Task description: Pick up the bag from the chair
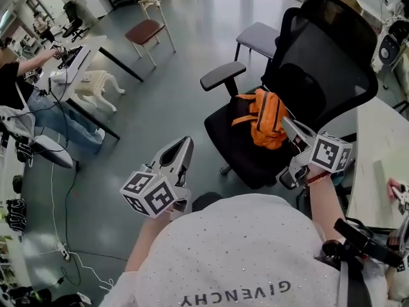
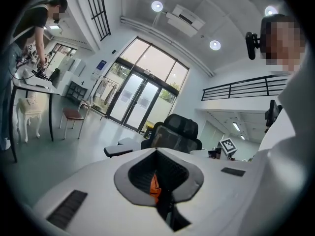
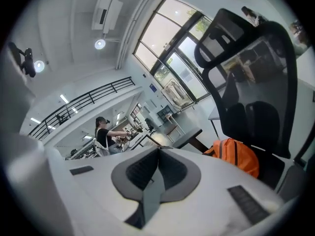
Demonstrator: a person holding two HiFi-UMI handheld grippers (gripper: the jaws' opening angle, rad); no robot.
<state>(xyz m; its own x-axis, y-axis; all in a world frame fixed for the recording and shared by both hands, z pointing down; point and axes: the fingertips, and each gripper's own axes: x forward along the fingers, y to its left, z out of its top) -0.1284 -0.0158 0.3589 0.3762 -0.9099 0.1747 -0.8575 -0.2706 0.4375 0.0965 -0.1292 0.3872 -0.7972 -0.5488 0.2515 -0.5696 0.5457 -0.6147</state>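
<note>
Both the left gripper (image 1: pixel 186 143) and right gripper (image 1: pixel 287 126) are closed and empty near the chair (image 1: pixel 228 132), so, unopened, they would likely shove the orange bag (image 1: pixel 263 119) off its seat.

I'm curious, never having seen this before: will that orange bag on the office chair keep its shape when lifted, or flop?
Probably it flops: the orange bag slumps in creased folds on the chair, with a strap trailing sideways. It sags rather than bulges, so it is likely light for its size. Being soft fabric, it should bunch where pinched rather than slip.
</note>
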